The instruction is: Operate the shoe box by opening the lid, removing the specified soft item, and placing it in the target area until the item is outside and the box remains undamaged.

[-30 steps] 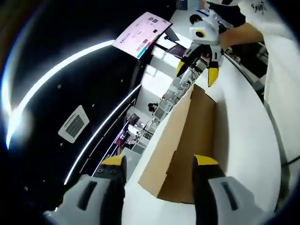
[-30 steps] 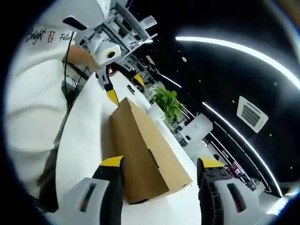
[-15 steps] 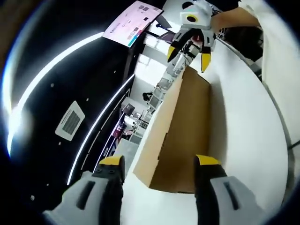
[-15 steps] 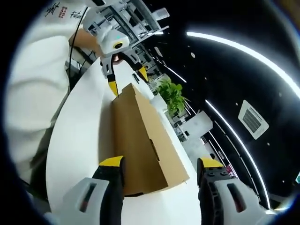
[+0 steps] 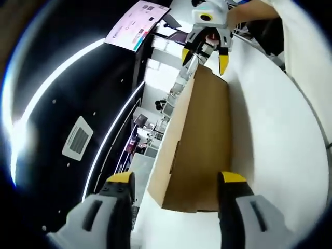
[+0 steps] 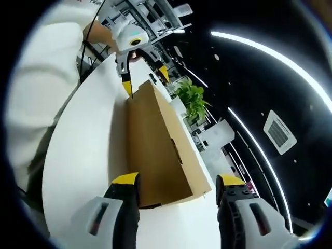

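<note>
Cardboard shoe box (image 5: 199, 140), lid shut, contents hidden.

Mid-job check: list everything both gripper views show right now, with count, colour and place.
shoe box: one, brown cardboard, lid shut, on the table between both grippers
table: one, white, under the box
potted plant: one, green, beyond the box
screen: one, pink and white, background
ceiling lights: several, white strips on black ceiling
person's shirt: white, beside the table
left gripper: yellow-tipped, open
right gripper: yellow-tipped, open

No legible text; small print on the pink wall screen (image 5: 136, 23) too blurred.
</note>
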`<state>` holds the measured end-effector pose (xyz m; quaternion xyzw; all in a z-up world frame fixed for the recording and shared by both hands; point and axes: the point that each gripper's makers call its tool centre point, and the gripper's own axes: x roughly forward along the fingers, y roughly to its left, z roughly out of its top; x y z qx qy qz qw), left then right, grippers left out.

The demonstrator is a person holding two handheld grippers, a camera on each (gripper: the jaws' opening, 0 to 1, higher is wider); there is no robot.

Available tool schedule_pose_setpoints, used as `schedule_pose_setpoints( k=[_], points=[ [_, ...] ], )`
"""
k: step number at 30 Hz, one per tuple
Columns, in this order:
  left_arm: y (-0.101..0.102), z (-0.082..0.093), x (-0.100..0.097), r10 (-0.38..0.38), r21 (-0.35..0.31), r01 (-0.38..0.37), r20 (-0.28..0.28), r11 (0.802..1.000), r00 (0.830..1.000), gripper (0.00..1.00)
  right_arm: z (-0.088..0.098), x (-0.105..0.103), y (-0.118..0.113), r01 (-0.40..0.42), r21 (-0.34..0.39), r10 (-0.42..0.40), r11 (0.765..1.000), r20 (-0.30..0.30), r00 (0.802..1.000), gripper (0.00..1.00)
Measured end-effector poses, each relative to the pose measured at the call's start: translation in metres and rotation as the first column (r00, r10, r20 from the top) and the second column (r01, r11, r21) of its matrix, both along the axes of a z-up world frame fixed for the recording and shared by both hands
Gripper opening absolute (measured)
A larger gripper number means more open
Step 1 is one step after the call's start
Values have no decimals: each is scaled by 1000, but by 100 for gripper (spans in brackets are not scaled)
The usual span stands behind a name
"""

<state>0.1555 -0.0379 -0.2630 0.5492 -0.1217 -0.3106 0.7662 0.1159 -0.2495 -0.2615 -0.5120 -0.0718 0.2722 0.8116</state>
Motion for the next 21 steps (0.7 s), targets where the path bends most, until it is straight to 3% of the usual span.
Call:
schedule_pose_setpoints(
  k=[6,10,13,16,21],
  points=[
    [4,0,3,6,-20,-6,-5,1000,1000,65,-4,5,0,29,-70,-28,997,16,999,54],
    [4,-2,3,1,-40,-2,-13,999,1000,65,-7,5,2,19,-69,-19,997,5,1000,52],
    [4,-9,1,1,37,-2,18,999,1000,65,-6,6,1,26,-78,-25,997,16,1000,48],
    [2,-14,3,5,2,-5,-15,1000,1000,65,-6,7,2,24,-72,-23,997,16,1000,49],
    [0,-18,1,1,8,-1,-48,1000,999,57,-10,9,-1,42,-94,-40,995,21,999,46]
  ],
)
